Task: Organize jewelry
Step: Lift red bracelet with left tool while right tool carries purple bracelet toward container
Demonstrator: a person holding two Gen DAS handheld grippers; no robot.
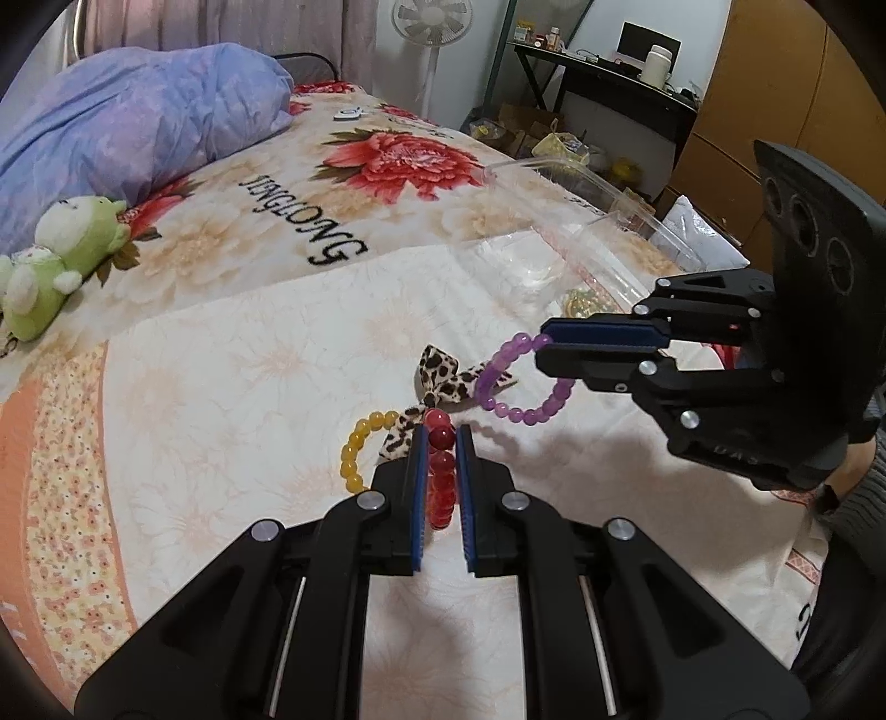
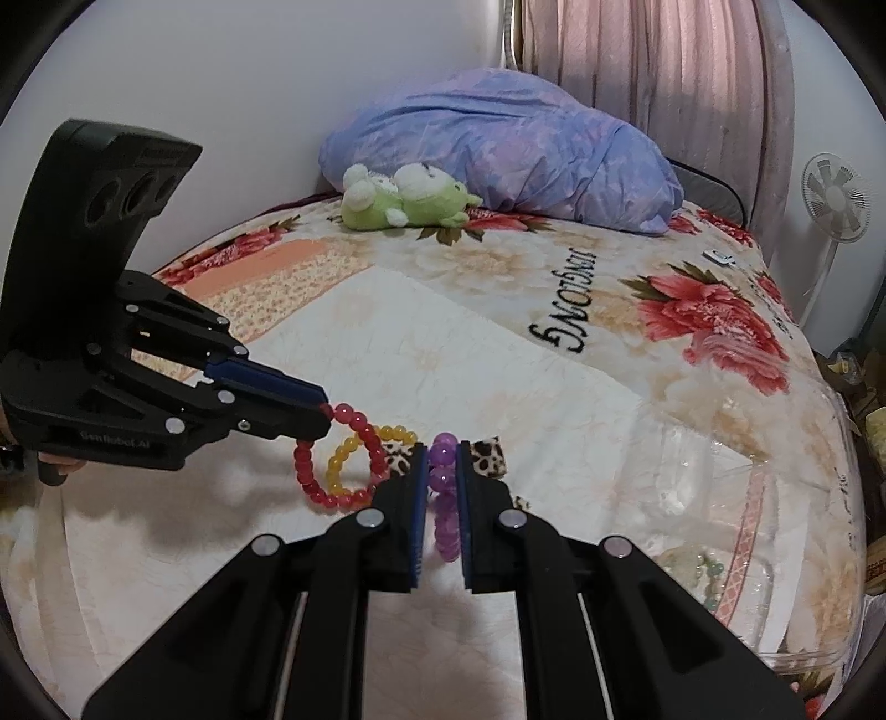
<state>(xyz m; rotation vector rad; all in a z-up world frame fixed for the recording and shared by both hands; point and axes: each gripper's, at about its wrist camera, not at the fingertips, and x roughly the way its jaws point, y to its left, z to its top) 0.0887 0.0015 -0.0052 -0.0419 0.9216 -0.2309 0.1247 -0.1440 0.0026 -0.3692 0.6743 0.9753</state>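
My left gripper [image 1: 441, 437] is shut on a red bead bracelet [image 1: 441, 476] and holds it just above the bedspread; it shows in the right wrist view [image 2: 326, 412] with the red bracelet [image 2: 343, 459] hanging from it. My right gripper [image 2: 441, 451] is shut on a purple bead bracelet [image 2: 446, 498]; it shows in the left wrist view [image 1: 545, 346] with the purple bracelet [image 1: 515, 382] hanging from it. A yellow bead bracelet [image 1: 357, 451] and a leopard-print bow [image 1: 443, 379] lie on the bed between the grippers.
A clear plastic box [image 1: 587, 216] stands on the bed to the right, with some jewelry inside [image 2: 698, 570]. A green plush toy [image 1: 55, 266] and a purple quilt [image 1: 133, 122] lie at the far side. A fan [image 1: 432, 22] and a desk [image 1: 609, 83] stand beyond the bed.
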